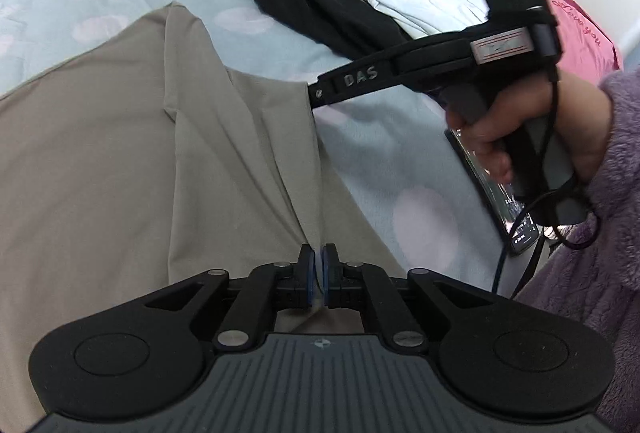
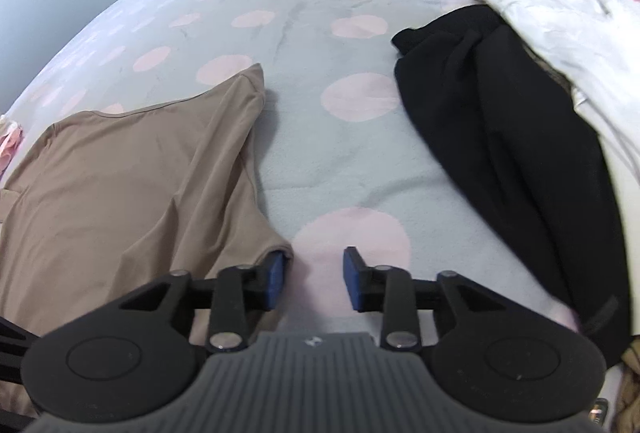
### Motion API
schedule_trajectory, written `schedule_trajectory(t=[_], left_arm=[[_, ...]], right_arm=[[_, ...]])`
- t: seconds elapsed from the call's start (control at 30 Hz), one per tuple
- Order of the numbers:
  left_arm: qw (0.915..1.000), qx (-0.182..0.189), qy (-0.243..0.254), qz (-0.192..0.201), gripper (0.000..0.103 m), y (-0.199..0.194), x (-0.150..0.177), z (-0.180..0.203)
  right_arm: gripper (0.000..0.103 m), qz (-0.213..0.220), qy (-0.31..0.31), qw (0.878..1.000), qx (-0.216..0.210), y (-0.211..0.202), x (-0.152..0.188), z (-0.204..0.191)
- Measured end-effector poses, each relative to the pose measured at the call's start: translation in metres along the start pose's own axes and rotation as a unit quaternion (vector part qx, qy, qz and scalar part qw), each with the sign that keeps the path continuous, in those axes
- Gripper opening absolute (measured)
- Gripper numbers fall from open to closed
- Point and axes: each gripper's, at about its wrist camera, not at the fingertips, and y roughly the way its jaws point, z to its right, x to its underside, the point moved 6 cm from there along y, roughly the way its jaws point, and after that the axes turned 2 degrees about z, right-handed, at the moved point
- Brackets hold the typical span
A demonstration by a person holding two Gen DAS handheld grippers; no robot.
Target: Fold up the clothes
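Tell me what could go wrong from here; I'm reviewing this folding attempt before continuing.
1. The left gripper pinches only a thin ridge of the tan jersey garment; it could slip out when pulled.
2. The right gripper stands open beside the garment's corner, holding nothing, so a lift now would be one-sided and skew the fold.
3. The black crumpled garment lies close by and might get dragged along.

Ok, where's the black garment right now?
The black garment lies crumpled on the right of the polka-dot bedspread, partly under the white garment, with bare bedspread between it and the tan shirt.
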Motion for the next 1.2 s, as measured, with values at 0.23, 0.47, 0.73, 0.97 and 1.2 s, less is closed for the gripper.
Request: schedule_trajectory(t=[0.23, 0.47, 0.73, 0.97, 1.2], left_arm=[[0.9991, -0.004, 0.023, 0.036, 0.045, -0.031, 0.003, 0.004], [0.9984, -0.043, 0.016, 0.033, 0.048, -0.067, 0.024, -0.014], [0.9961, -0.063, -0.058, -0.02, 0.048, -0.091, 0.077, -0.036], [0.9928, -0.047, -0.089, -0.065, 0.045, -0.088, 0.114, -0.033], [0.9934, -0.076, -0.046, -0.073, 0.031, -0.085, 0.124, -0.022]], right_arm=[[0.037, 0.013, 0.002, 1.0, 0.013, -0.032, 0.006, 0.0], [0.037, 0.009, 0.011, 0.999, -0.044, -0.069, 0.035, -0.024], [0.036, -0.056, -0.021, 0.99, -0.13, -0.096, 0.104, -0.09], [0.036, -0.131, -0.026, 0.975, -0.175, -0.09, 0.161, -0.138], [0.02, -0.134, -0.021, 0.973, -0.186, -0.09, 0.164, -0.151]])
